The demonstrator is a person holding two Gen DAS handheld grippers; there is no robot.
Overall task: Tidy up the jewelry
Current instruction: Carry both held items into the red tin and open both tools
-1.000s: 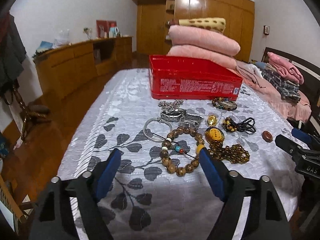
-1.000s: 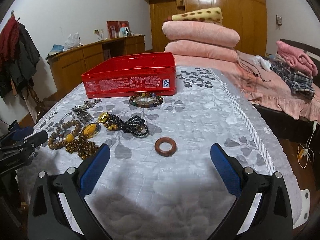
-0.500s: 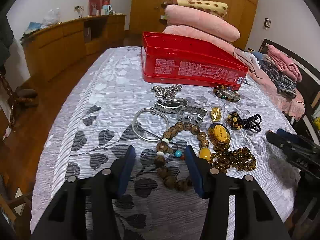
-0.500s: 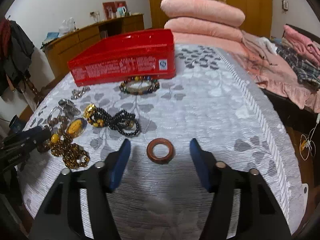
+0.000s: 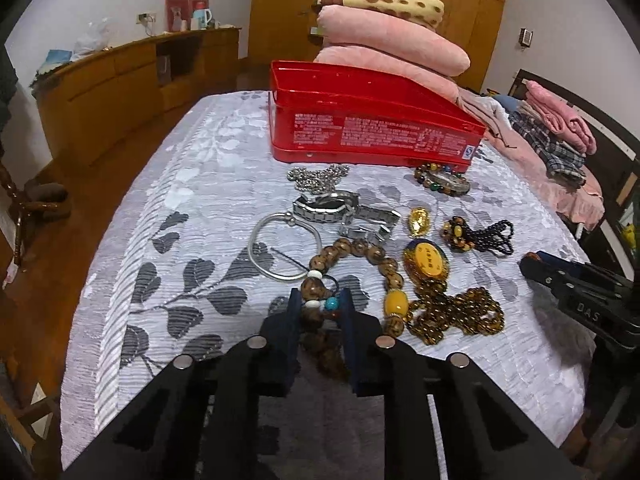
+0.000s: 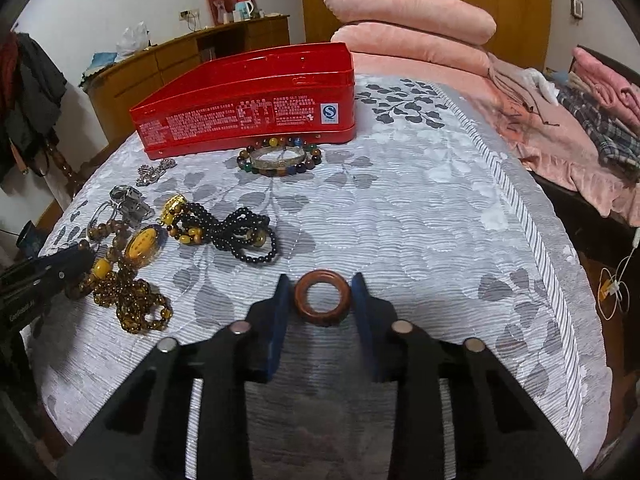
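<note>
A wooden bead bracelet (image 5: 360, 247) with a turquoise bead lies on the grey leaf-patterned cover. My left gripper (image 5: 320, 300) is shut on its near side, blue pads pressed against the beads. A brown ring (image 6: 304, 300) lies flat on the cover in the right wrist view. My right gripper (image 6: 322, 280) straddles it, jaws closing, and both pads meet the ring's sides. The open red tin (image 5: 360, 128) stands behind the jewelry. The right gripper's tip (image 5: 532, 264) shows at the right edge of the left wrist view.
Between the tin and the grippers lie a silver bangle (image 5: 276, 248), a metal watch (image 5: 332, 206), a chain (image 5: 316, 176), an amber pendant necklace (image 5: 426, 260), black beads (image 5: 488, 236) and a multicoloured bracelet (image 6: 280, 156). Folded pink blankets (image 5: 392, 48) lie behind; the cover drops off left.
Both grippers moved forward and tilted down while their jaws closed. The left now pinches the wooden bead bracelet; the right's pads have come in against the brown ring.
</note>
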